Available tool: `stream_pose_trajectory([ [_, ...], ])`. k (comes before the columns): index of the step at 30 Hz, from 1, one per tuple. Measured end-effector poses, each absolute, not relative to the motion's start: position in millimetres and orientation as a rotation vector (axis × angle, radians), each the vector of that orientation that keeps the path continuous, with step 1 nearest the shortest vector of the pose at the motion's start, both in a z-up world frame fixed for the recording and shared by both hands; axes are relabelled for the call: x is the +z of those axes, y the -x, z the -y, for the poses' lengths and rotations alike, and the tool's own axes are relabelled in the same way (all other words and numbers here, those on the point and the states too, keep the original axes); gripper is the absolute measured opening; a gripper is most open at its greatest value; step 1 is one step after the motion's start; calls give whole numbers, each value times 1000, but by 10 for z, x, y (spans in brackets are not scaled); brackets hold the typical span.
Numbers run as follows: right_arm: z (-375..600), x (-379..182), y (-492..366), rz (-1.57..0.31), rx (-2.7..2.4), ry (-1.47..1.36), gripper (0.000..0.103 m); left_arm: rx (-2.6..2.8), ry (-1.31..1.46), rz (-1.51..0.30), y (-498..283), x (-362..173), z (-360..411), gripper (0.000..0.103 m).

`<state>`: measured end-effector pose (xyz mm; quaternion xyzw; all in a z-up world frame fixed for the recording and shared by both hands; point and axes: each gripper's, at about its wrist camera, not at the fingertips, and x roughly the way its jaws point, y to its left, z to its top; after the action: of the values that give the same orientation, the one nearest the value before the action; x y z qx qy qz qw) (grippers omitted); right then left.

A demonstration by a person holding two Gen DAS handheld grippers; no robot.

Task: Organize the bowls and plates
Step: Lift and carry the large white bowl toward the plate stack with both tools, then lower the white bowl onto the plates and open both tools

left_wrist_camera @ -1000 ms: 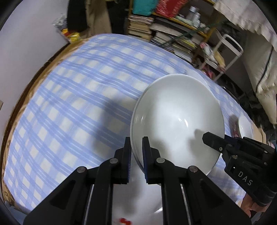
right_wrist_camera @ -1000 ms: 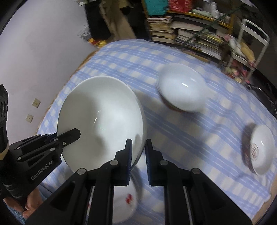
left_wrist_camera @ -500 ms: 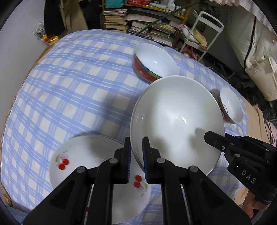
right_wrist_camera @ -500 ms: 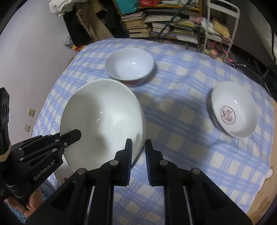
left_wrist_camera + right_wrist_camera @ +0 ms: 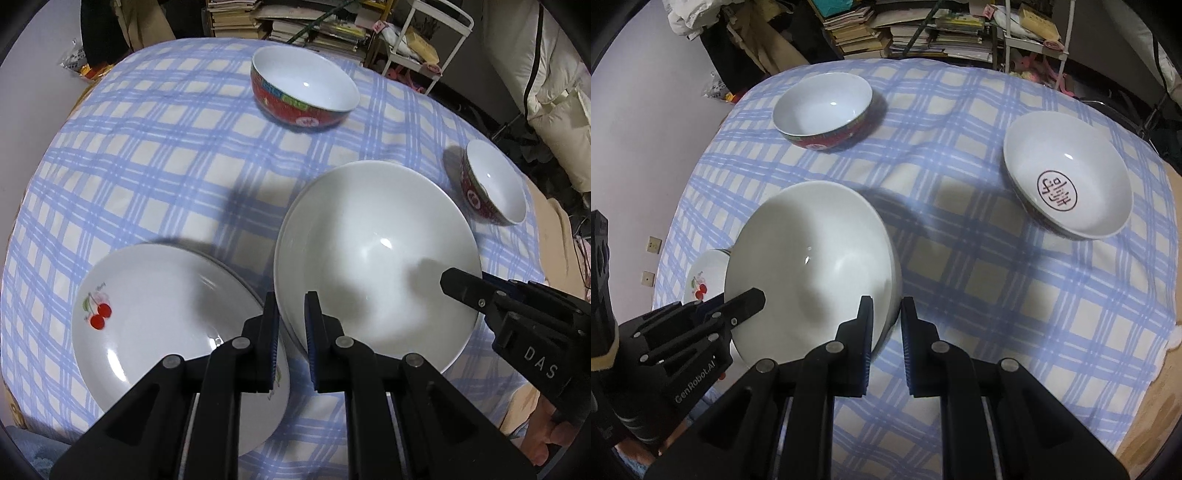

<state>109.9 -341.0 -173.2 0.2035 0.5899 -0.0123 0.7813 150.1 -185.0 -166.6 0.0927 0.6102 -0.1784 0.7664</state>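
Note:
Both grippers carry a large plain white bowl (image 5: 373,254) (image 5: 812,266) above the table. My left gripper (image 5: 290,325) is shut on the bowl's near rim, and my right gripper (image 5: 886,321) is shut on the opposite rim. A white plate with cherries (image 5: 155,321) (image 5: 703,280) lies on the cloth just left of and below the held bowl. A red bowl (image 5: 303,88) (image 5: 823,110) stands at the far side. A smaller red bowl (image 5: 491,184) with a red stamp inside (image 5: 1067,173) sits to the right.
The round table wears a blue and white checked cloth (image 5: 155,155) (image 5: 979,266). Stacks of books (image 5: 923,33) and a white wire rack (image 5: 436,37) stand beyond the far edge. A pale wall (image 5: 639,129) runs along the left. A hand (image 5: 554,439) grips the right gripper.
Both grippers have carried the white bowl across and slightly down. The cherry plate, the red bowl and the stamped bowl have come into fuller view. The grip is unchanged.

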Motion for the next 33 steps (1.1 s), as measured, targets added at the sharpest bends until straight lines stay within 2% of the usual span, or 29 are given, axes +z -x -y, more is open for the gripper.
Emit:
stream_pose_trajectory([
  [11,3406,-1842,-1106,-1306,-41,-415,17,-381,-224,-1327,-1500,-1737,1891,13],
  [18,3423,-1569,-1085,-1189,-62,-373,21,-378,-198,-1278,-1627,-1564,1802,17],
  [22,3468,-1408,-1168,-1108,-74,-356,49,-374,-210,-1247,-1740,-1458,1800,20],
  [24,3499,-1336,-1241,-1066,-61,-356,50,-360,-226,-1225,-1824,-1403,1808,25],
  [26,3522,-1274,-1351,-1038,-45,-356,63,-363,-223,-1216,-1925,-1361,1807,32],
  [29,3565,-1194,-1505,-987,-24,-367,71,-355,-236,-1184,-2088,-1283,1828,45],
  [31,3581,-1172,-1623,-962,-21,-369,74,-373,-227,-1171,-2226,-1232,1839,46],
  [33,3610,-1177,-1761,-957,-38,-358,82,-389,-212,-1160,-2369,-1184,1852,48],
])
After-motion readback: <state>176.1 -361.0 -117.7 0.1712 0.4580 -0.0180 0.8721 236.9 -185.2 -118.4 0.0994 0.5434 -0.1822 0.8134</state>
